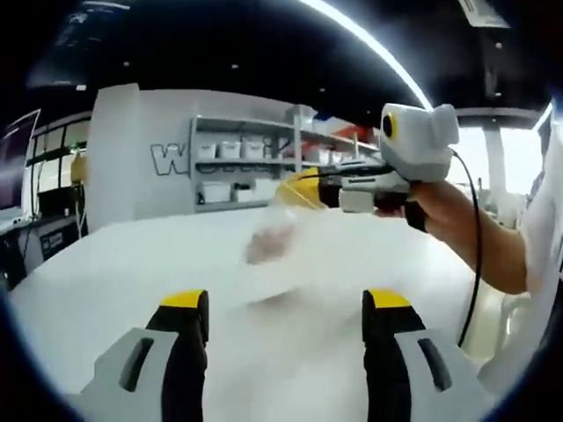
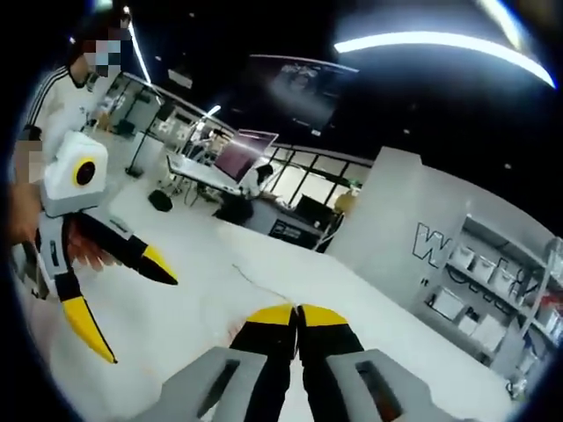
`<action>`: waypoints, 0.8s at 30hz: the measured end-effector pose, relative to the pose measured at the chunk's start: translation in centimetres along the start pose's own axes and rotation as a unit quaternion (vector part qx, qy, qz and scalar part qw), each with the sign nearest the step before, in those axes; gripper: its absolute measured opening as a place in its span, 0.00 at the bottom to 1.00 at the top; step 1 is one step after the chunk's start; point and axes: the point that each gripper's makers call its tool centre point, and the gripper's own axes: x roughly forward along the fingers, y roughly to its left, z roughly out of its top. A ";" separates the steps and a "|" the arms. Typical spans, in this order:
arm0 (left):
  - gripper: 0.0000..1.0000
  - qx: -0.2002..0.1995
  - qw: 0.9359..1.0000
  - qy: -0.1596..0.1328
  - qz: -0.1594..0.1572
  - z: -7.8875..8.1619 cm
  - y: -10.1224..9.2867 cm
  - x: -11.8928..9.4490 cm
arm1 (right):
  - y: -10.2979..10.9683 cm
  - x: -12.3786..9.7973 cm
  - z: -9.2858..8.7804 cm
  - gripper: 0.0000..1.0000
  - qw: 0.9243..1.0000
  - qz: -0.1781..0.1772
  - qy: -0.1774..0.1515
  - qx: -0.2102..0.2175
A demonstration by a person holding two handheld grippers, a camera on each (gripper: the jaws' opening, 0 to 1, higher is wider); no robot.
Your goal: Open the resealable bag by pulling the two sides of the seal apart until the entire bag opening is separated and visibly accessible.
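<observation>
Right yellow-tipped gripper point(image 2: 295, 315) is clenched, I think on the edge of the clear, blurry plastic resealable bag point(image 1: 277, 237), which hangs above the white table point(image 1: 106, 264). The left yellow-tipped gripper point(image 1: 286, 308) is spread wide and holding nothing. So we're at the grab stage: the left one needs to pinch the opposite seal side next, and the wall lettering reads just a "W".

left claw point(image 1: 286, 316) jaws apart over white surface point(image 1: 106, 264); right claw point(image 1: 303, 186) pinching clear bag point(image 1: 277, 237) top edge, bag hanging blurred, shelves point(image 1: 264, 158) behind
</observation>
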 end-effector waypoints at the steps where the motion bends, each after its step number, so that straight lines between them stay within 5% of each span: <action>1: 0.73 0.005 1.000 0.013 0.003 -0.4 0.1 0.0 | -0.2 0.1 -0.1 0.00 1.000 -0.001 0.001 0.000; 14: 0.73 0.042 0.994 0.099 0.018 -2.6 1.8 0.5 | -3.4 1.3 -1.2 0.00 1.000 -0.016 0.006 0.009; 24: 0.72 0.034 0.994 0.103 0.017 -2.6 2.1 0.5 | -5.8 2.6 -1.8 0.00 1.000 -0.029 0.011 0.007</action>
